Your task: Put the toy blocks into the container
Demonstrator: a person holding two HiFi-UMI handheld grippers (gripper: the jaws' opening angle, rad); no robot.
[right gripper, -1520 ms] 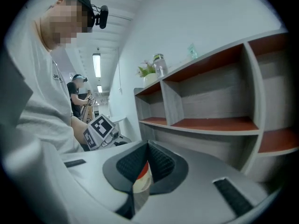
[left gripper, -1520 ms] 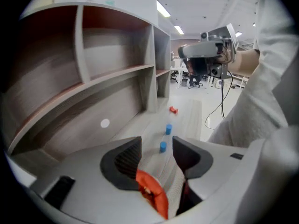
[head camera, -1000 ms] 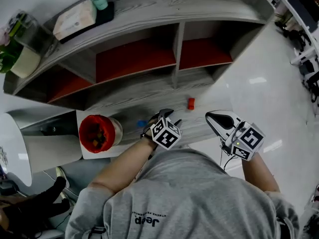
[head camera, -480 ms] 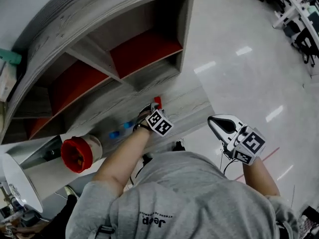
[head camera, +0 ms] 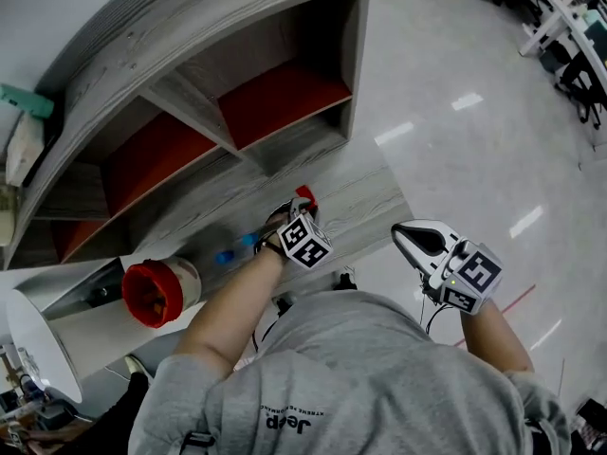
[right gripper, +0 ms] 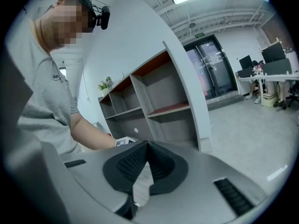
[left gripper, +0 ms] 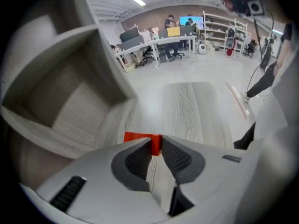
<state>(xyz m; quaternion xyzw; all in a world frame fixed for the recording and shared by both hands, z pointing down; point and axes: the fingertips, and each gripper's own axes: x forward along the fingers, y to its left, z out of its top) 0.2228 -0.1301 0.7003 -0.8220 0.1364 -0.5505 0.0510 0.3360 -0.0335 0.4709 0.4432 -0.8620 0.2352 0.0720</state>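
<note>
The left tongs (left gripper: 156, 145) have just been closing and now pinch a red toy block (left gripper: 139, 137) at their tips, low over the grey wooden counter (head camera: 353, 209) in front of the shelf unit (head camera: 237, 74). The right tongs (right gripper: 148, 144) are pressed together with nothing between them, off the counter's edge. Two blue blocks (head camera: 225, 256) lie between the red block and the red-rimmed container (head camera: 152, 293).
</note>
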